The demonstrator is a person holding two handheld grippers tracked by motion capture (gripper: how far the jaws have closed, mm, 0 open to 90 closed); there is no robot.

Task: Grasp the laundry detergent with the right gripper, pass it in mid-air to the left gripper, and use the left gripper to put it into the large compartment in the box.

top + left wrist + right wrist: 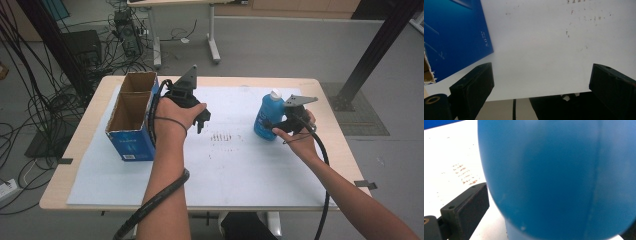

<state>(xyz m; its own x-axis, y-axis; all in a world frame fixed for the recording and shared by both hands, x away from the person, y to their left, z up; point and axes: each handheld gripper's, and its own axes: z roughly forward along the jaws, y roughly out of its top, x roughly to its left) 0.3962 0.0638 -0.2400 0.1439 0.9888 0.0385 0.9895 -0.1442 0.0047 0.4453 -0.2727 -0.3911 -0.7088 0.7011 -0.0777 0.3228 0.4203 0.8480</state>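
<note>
Three cameras: one fixed above the table, one riding on each gripper.

The high view looks forward and down from the person's side, taking in the whole table (pixel 80 150), its white sheet (pixel 235 165) and the floor beyond the far edge. The left gripper view looks steeply down along its jaws, close above the sheet (pixel 536 50), with the blue box (pixel 454 37) at its left; box (pixel 131 142) and brown speckles (pixel 584 17) also appear from above (pixel 222 136). The right gripper view sits almost against the blue bottle (pixel 559 177), seen from above near the right edge (pixel 265 117), and shares those speckles (pixel 465 176).
</note>
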